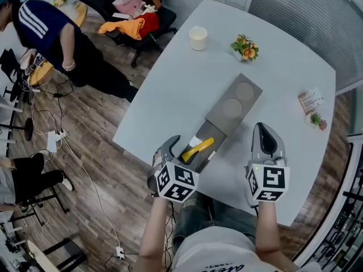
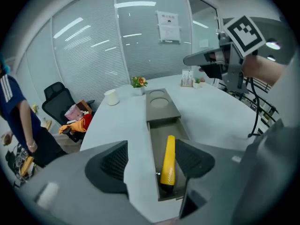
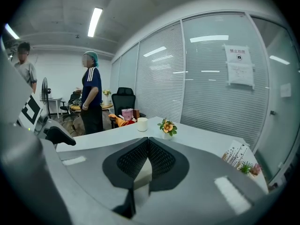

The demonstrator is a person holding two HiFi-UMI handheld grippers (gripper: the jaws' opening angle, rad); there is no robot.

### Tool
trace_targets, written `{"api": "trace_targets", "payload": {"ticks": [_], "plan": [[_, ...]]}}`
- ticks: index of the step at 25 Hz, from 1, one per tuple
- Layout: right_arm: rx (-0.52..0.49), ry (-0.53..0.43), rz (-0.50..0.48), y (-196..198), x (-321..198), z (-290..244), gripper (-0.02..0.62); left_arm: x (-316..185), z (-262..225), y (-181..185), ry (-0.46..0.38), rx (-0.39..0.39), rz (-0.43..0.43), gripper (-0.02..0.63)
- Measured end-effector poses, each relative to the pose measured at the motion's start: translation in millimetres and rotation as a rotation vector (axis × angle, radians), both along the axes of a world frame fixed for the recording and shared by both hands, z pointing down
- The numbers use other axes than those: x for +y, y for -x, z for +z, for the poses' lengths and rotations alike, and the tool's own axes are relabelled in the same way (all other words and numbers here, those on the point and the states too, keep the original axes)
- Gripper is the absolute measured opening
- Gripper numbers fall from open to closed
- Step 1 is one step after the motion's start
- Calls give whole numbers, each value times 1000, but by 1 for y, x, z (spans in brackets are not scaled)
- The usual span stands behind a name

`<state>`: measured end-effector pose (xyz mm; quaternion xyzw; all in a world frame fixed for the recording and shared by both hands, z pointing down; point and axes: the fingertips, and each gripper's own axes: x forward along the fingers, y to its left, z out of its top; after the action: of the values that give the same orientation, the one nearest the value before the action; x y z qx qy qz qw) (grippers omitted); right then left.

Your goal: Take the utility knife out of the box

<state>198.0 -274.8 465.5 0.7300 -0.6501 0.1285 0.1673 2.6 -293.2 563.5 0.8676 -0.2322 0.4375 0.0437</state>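
My left gripper (image 2: 152, 161) hovers with its jaws wide apart above the near end of the grey box (image 2: 161, 108). The box's tray is slid out toward me, and the yellow utility knife (image 2: 168, 161) lies lengthwise in it, untouched. In the left gripper view the knife sits closer to the pad on the right, while the other pad hangs over bare tabletop (image 2: 117, 125), outside the tray wall. That is my main worry: if I come down and close from here, I think I will catch the wall along with the knife, and either jam or lift the whole box. My right gripper (image 3: 147, 158) is closed on nothing and held above the tabletop, well to the side of the box, so nothing pins the box down; it looks light and could drag or tip. The knife's smooth handle may also swivel if I pinch it off centre. The open tray sits near the tabletop edge, so a fumbled knife could fall to the floor.
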Motion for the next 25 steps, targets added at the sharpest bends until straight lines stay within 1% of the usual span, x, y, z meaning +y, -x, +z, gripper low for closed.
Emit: {"api": "trace_targets", "payload": {"ticks": [3, 12, 17, 23, 25], "plan": [[3, 10, 0, -3, 0, 4, 18, 10, 18, -6, 35, -39, 65, 319], [14, 56, 9, -6, 5, 18, 21, 32, 57, -17, 119, -148, 200, 319], [11, 68, 13, -6, 8, 23, 23, 39, 73, -24, 153, -184, 242, 319], [7, 80, 20, -6, 9, 25, 23, 42, 84, -30, 180, -225, 271, 319], [6, 86, 23, -7, 9, 27, 23, 43, 89, -30, 191, -250, 282, 319]]}}
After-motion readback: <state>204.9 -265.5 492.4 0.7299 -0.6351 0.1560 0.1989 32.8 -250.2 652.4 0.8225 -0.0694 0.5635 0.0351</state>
